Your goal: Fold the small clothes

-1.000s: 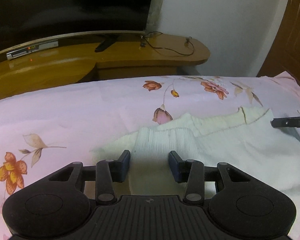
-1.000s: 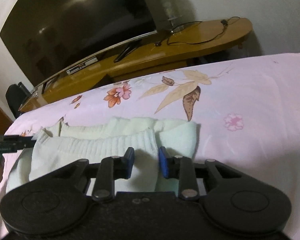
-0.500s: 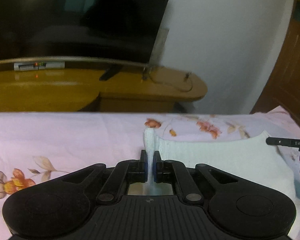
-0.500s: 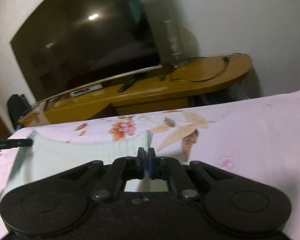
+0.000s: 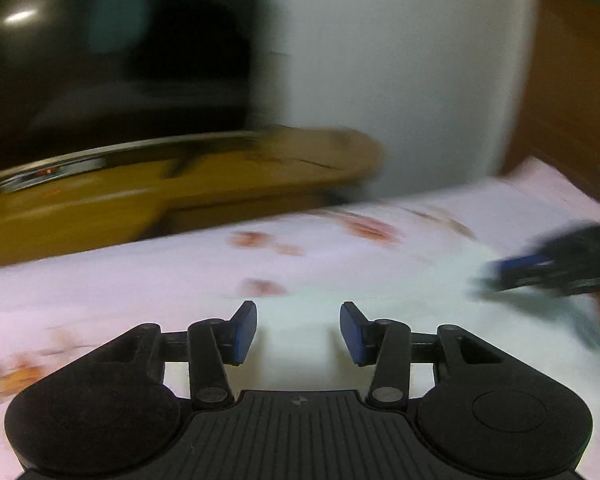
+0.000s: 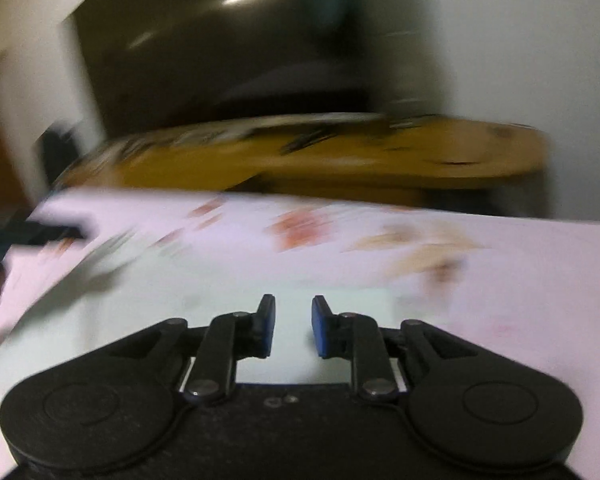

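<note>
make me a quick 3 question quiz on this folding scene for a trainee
1. True or false: the left tool is clamped on the pale garment.
2. Multiple choice: what does the garment lie on? A) bare wooden floor B) pink floral sheet C) glass table
3. Short answer: which tool stands wider open, the left or the right tool?

Key
1. False. Its jaws have just been opening, and nothing is between the pads.
2. B
3. The left. The right tool's jaws have just been opening too, but its gap is narrower, with nothing pinched between its pads.
</note>
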A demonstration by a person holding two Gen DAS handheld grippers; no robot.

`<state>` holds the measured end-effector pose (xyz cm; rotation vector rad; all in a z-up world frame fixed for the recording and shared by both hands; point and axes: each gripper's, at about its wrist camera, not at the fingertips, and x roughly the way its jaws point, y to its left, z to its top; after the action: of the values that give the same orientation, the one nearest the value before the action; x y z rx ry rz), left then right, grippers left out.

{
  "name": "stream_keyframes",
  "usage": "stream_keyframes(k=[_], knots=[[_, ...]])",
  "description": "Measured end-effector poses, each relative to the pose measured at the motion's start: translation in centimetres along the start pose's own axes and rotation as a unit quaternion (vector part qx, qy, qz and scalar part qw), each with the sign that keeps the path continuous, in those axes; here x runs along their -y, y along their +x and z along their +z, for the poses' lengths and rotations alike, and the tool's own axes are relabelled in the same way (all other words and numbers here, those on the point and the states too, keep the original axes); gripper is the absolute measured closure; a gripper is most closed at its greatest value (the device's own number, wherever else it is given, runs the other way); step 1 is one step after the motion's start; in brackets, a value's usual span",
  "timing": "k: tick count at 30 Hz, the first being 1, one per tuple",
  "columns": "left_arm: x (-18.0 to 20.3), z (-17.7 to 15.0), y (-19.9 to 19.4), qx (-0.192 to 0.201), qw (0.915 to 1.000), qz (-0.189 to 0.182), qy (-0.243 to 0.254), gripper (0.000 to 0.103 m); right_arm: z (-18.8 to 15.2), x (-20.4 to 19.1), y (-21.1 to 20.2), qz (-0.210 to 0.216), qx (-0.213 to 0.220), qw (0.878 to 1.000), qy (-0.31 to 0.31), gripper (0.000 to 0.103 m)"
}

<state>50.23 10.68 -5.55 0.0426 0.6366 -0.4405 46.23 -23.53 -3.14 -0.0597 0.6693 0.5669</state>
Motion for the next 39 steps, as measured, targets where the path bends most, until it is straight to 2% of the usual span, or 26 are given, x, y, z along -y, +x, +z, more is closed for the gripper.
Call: stream_keyframes(k=[2,4,5,6,7,10,11,12,14,17,19,20,22,23,26,28,31,33,37,39], knots=[[3.0,-0.3,1.1,-0.021,0.9985,-0.033,0.038,0.058,-0.4,-2.8,1.4,0.028,-0.024,0.998,-0.041,0.083],[3.6,-1.2,2.4,-0.048,0.9973,-0.013,0.053,0.058,-1.1,-4.9,2.7,0.032,-0.044,0.996,-0.076,0.084],[2.9,-2.2,3.0,-0.069,0.9964,0.002,0.049,0.058,-1.4,-5.2,3.3,0.019,-0.052,0.994,-0.089,0.084],[1.6,-3.0,2.4,-0.06,0.9977,-0.003,0.033,0.058,-1.7,-5.0,3.4,0.002,-0.055,0.994,-0.096,0.084],[0.3,-3.5,1.7,-0.054,0.9984,-0.01,0.012,0.058,-2.0,-4.0,2.8,-0.013,-0.051,0.994,-0.091,0.084],[-2.4,-4.1,-0.7,-0.054,0.9981,0.002,-0.031,0.058,-2.9,2.1,0.3,-0.093,-0.044,0.995,-0.011,0.085],[-2.5,-4.0,-1.2,-0.052,0.9978,0.006,-0.04,0.058,-3.4,4.1,-0.7,-0.105,-0.045,0.993,0.018,0.086],[-1.9,-3.6,-1.7,-0.042,0.9982,0.018,-0.039,0.058,-3.7,5.4,-1.7,-0.108,-0.049,0.992,0.041,0.08],[-0.4,-3.0,-2.0,-0.014,0.9991,0.007,-0.039,0.058,-3.9,5.4,-3.4,-0.116,-0.03,0.991,0.059,0.081],[3.2,-1.3,-0.8,0.0,0.9992,-0.023,-0.032,0.058,-4.0,2.6,-4.8,-0.066,0.014,0.995,0.074,0.081],[5.5,-1.0,0.7,-0.006,0.9989,-0.036,-0.03,0.058,-4.4,0.3,-4.2,-0.046,0.019,0.998,0.046,0.082],[6.1,-1.3,1.6,-0.019,0.9984,-0.042,-0.032,0.058,-4.6,-0.8,-3.4,-0.037,0.008,0.999,0.03,0.084],[6.5,-2.4,3.4,-0.062,0.9975,-0.022,-0.025,0.058,-5.5,-2.1,-1.7,-0.065,-0.017,0.998,-0.014,0.084],[6.6,-3.0,3.0,-0.052,0.9983,-0.02,-0.018,0.058,-5.9,-1.9,-1.4,-0.079,-0.023,0.996,-0.022,0.084],[5.9,-3.4,0.0,-0.037,0.999,-0.013,-0.021,0.058,-5.8,0.8,-4.3,-0.075,0.016,0.995,0.061,0.079],[4.5,-4.2,-2.6,-0.018,0.9993,-0.004,-0.033,0.058,-5.7,2.8,-6.7,-0.061,0.056,0.99,0.112,0.067],[2.0,-6.0,-6.6,-0.001,0.9966,0.007,-0.083,0.058,-7.2,6.1,-8.0,-0.032,0.03,0.985,0.168,0.07],[0.7,-7.9,-9.1,-0.002,0.9937,0.013,-0.111,0.058,-8.8,6.8,-9.0,-0.012,0.016,0.983,0.184,0.072],[-1.9,-11.6,-11.8,-0.039,0.9854,-0.001,-0.166,0.058,-12.6,5.9,-10.9,0.038,-0.005,0.974,0.222,0.075],[-2.6,-13.2,-12.2,-0.05,0.9802,-0.006,-0.191,0.058,-14.0,5.0,-11.2,0.047,-0.022,0.972,0.228,0.077]])
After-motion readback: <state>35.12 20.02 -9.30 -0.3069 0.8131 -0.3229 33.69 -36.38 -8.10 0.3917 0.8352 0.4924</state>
